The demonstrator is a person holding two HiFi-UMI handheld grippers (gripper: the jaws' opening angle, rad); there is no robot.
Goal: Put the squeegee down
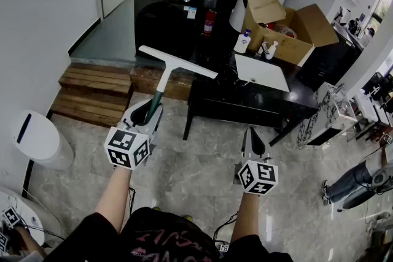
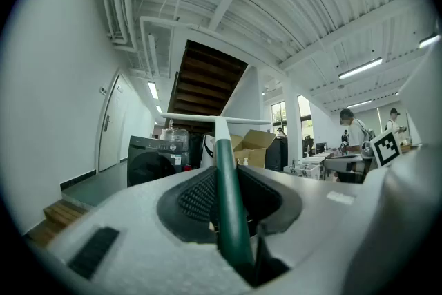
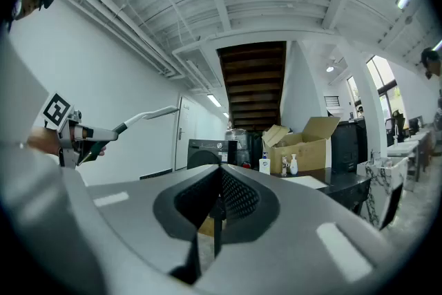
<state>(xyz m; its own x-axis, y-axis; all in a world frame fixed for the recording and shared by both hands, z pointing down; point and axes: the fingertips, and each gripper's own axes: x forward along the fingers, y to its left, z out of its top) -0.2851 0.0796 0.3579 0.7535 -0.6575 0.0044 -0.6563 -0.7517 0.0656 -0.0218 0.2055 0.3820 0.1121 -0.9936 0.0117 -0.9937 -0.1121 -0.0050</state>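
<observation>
Left hand-held gripper: clamped on squeegee handle.
Right hand-held gripper: was closed, empty.
Handling: probably light, stiff, blade-heavy; handle held best.

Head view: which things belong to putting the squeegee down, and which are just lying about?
Job: squeegee, left tongs gripping its handle, perhaps black table.
Lying about: cardboard box, washing machine, fire extinguisher, wooden steps.
</observation>
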